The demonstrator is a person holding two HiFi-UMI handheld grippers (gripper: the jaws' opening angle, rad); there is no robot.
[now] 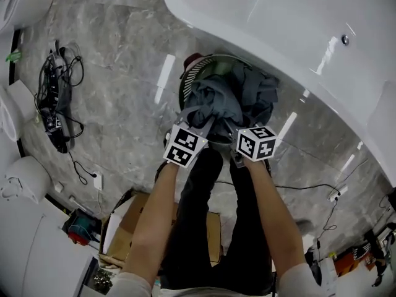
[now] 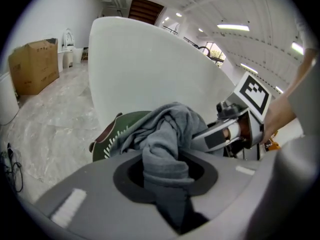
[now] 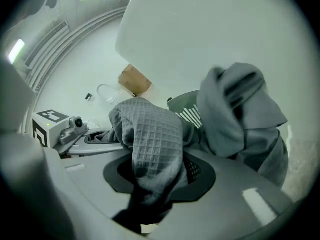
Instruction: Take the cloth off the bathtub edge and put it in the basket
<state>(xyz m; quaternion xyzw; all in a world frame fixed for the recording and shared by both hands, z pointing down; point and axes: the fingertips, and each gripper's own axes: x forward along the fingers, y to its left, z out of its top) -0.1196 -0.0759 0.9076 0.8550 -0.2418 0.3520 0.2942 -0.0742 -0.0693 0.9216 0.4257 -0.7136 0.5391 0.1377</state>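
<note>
Left jaws: the left gripper (image 2: pixel 169 199) is pinching a smooth grey fold of the cloth (image 1: pixel 216 101). Its jaws are standing narrow with the fabric squeezed between them.
Right jaws: the right gripper (image 3: pixel 145 204) is clamping a waffle-textured grey fold. Its jaws are just as narrow, and the fabric is bulging out above the pinch.
Count: two grippers, one basket, one bathtub and one grey bundle. I cannot tell whether the bundle is making up a single piece or several.
Cloth's lie: it is bunching into a crumpled heap with no clear long axis. In the head view it is running from the two jaws at frame centre toward the upper right, into the basket.
Cloth's look: blue-grey and darker grey folds are heaping in thick, soft rolls, part smooth and part waffle weave.
Cloth's place: it is sitting over the mouth of the basket (image 1: pixel 193 73), covering most of the opening and lying clear of the bathtub edge.
Basket: green and round with white slats on its wall, it is standing on the floor (image 1: pixel 124 73) just beside the bathtub (image 1: pixel 278 23).
Bathtub: white and glossy, it is filling the upper right of the head view.
Floor: grey marble, with a tangle of black cables (image 1: pixel 59 101) lying at the left edge.
</note>
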